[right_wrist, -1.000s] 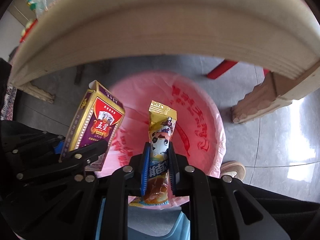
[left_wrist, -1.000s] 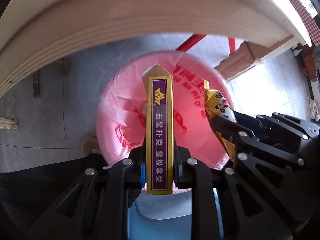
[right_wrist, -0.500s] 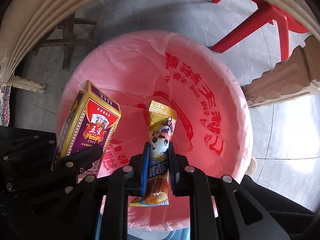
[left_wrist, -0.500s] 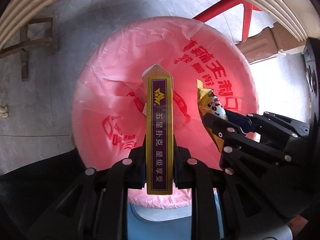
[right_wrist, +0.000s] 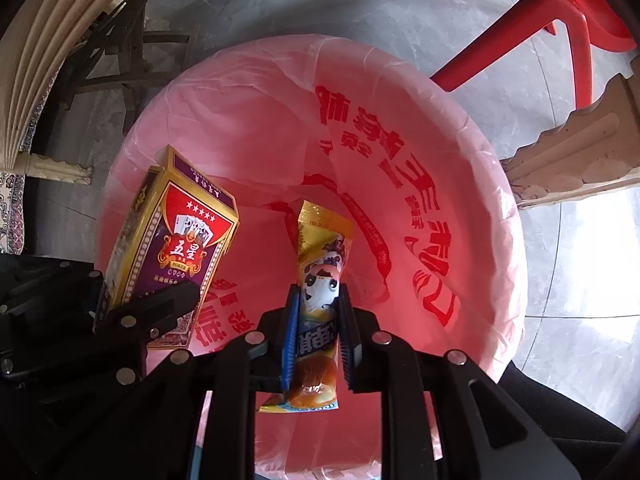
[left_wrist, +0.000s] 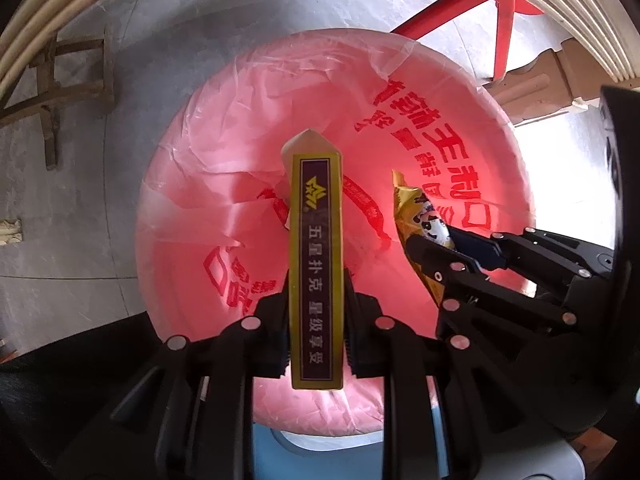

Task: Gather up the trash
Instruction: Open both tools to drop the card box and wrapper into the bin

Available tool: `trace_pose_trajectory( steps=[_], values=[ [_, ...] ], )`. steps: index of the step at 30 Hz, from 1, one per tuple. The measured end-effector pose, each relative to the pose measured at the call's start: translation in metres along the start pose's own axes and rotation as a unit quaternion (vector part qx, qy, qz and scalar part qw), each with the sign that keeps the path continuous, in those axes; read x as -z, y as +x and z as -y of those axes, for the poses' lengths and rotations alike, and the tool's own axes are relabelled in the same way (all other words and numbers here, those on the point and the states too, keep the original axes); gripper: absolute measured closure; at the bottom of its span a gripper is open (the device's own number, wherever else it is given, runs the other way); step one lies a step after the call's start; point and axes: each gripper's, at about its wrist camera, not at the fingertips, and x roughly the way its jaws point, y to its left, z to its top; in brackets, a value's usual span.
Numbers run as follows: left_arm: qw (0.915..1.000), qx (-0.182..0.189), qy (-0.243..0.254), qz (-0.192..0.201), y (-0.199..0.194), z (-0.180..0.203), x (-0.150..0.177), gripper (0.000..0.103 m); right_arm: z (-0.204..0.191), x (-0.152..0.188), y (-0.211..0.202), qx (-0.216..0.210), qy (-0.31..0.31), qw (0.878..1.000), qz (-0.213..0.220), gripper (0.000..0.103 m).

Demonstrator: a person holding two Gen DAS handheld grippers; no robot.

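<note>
Item: trash collection, release stage, two pieces held over the bin.

Receptacle: a round bin lined with a pink bag (left_wrist: 224,208) printed in red characters, standing on a grey floor (left_wrist: 72,248). The bag looks empty where I can see into it. A red chair (right_wrist: 560,12) and a carved pale table leg (right_wrist: 568,152) stand just beyond the rim.

Left gripper (left_wrist: 316,320): pointing down into the bag's mouth, pinching a gold and purple playing-card box (left_wrist: 317,264) edge-on between its pads. The box stands upright, its loose top flap pointing into the bag. The jaws have just been opening a little, yet the pads appear to touch both faces of the box, and it has not dropped.

Right gripper (right_wrist: 316,320): beside the left one, also over the bag, clamped on a yellow snack wrapper (right_wrist: 320,288) with a cartoon cow. The wrapper's crimped end pokes forward past the fingertips; its other end hangs behind them. These jaws too have just been opening slightly, with the wrapper between them and the blue pads seemingly in contact.

Step in hand, by my judgement: both pieces are positioned for dropping; the carry looks done.

Next move calls for: spreading both sets of jaws wide enough that box and wrapper fall free, well inside the rim. The stiff box should fall cleanly; the light wrapper may cling to a pad.
</note>
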Motion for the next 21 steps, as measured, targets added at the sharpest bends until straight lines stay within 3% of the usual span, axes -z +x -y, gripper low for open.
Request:
trace_pose_trajectory(
  steps=[9, 21],
  values=[
    [0.9997, -0.008, -0.023, -0.006, -0.004, -0.007, 0.000, 0.063, 0.012, -0.003, -0.002, -0.002, 0.023, 1.000, 0.001, 0.070],
    [0.9990, -0.009, -0.044, -0.001, -0.005, -0.018, 0.001, 0.053, 0.018, -0.001, -0.008, -0.005, 0.033, 0.999, 0.003, 0.069]
  ],
)
